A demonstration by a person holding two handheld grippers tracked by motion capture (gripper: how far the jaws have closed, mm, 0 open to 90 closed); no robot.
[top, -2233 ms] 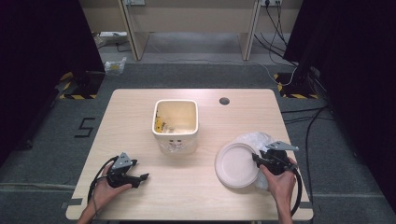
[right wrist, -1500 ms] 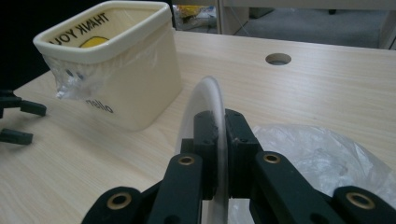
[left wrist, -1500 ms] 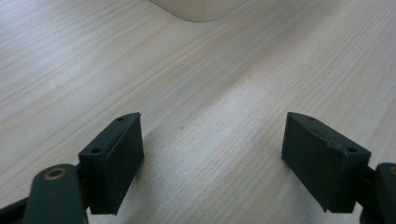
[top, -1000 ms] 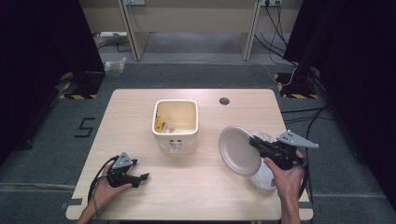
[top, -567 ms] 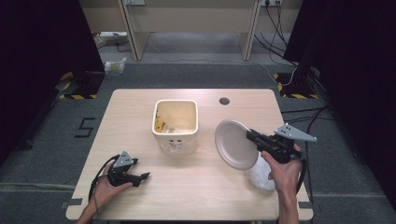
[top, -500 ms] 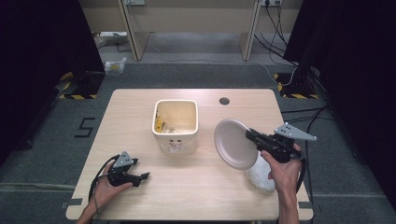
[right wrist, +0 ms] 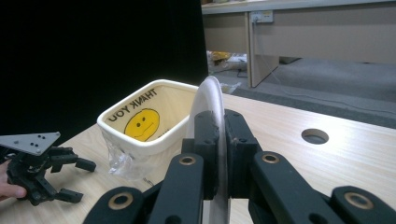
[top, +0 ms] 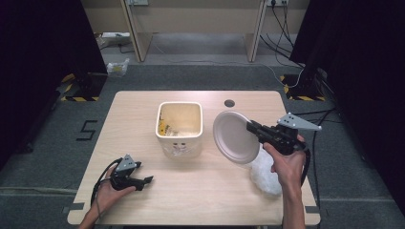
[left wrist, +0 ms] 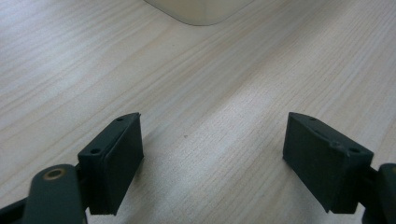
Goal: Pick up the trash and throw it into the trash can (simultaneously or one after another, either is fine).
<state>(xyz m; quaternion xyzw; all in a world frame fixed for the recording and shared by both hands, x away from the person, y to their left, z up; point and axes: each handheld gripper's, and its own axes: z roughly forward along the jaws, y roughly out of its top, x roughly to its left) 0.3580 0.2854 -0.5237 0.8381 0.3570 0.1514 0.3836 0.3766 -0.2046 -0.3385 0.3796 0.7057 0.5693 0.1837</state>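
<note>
My right gripper (top: 252,128) is shut on the rim of a white paper plate (top: 234,137), held tilted on edge above the table, just right of a cream square bin (top: 179,124). In the right gripper view the plate (right wrist: 205,100) stands edge-on between the black jaws, with the bin (right wrist: 140,122) beyond it, lined with a bag bearing a yellow smiley and "THANK YOU". My left gripper (top: 145,181) rests open on the table near the front left, with bare wood between its pads (left wrist: 119,158). It also appears as the far gripper (right wrist: 74,179) in the right gripper view.
A crumpled clear plastic wrap (top: 265,174) lies on the table under my right hand. A round cable hole (top: 229,103) sits at the table's back edge. Cables and desk legs stand on the floor beyond the wooden table (top: 200,200).
My right gripper has lifted the plate off the plastic wrap, tipped it on edge and carried it left toward the bin. The left gripper has stayed put.
</note>
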